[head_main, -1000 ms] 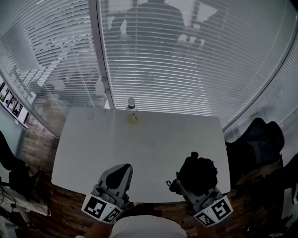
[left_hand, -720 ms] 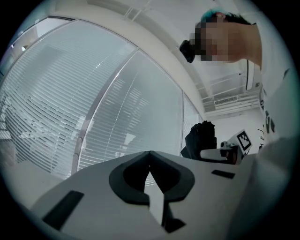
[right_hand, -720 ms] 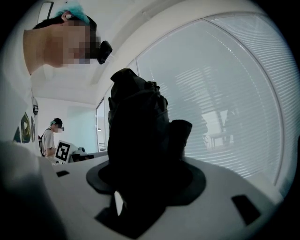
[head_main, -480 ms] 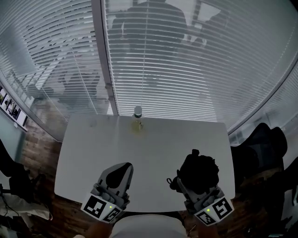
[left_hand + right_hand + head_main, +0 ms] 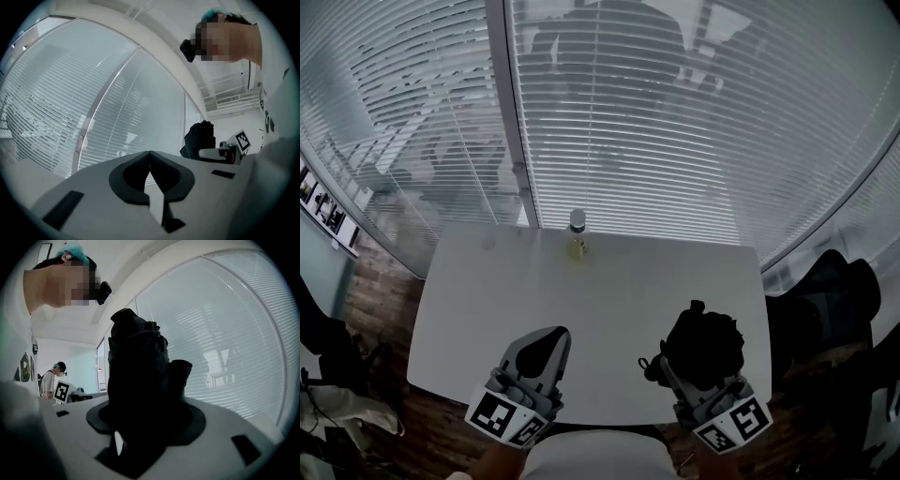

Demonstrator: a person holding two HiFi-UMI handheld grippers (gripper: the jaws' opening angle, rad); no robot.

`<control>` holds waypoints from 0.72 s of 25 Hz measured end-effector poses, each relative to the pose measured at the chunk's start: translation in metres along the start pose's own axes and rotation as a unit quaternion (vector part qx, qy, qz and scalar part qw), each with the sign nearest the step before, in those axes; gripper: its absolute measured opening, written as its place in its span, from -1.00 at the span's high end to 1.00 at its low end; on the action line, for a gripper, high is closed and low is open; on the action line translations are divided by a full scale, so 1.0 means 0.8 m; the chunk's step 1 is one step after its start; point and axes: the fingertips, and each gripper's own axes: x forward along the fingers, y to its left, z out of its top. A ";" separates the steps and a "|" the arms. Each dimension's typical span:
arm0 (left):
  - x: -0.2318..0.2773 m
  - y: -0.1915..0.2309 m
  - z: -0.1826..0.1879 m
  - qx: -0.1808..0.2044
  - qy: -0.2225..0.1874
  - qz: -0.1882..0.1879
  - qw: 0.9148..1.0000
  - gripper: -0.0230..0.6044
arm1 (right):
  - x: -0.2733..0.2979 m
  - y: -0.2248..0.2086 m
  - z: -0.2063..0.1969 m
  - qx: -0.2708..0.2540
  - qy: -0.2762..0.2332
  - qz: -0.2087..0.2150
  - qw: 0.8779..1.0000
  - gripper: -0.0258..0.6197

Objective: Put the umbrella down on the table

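- Two tools sit at the near edge of the surface: left tool left of the middle, right tool toward the near right corner
- Left tool: jaw tips meet, nothing between them
- Right tool: clamped on the folded black umbrella; its bunched fabric juts past the jaw tips, over the near right corner
- Umbrella-to-surface contact: cannot tell
- Bottle stands mid far edge, well apart from both tools

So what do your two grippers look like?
Both are smooth light-grey plastic. The left gripper has two curved jaws around a dark rounded hollow, a bit like a beak. The right gripper has the same grey shell. Behind each sits a cube with black-and-white square markers.
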 end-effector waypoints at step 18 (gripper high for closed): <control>0.072 -0.078 -0.007 0.009 0.000 -0.015 1.000 0.89 | -0.051 -0.089 0.009 -0.068 0.036 -0.005 0.997 0.13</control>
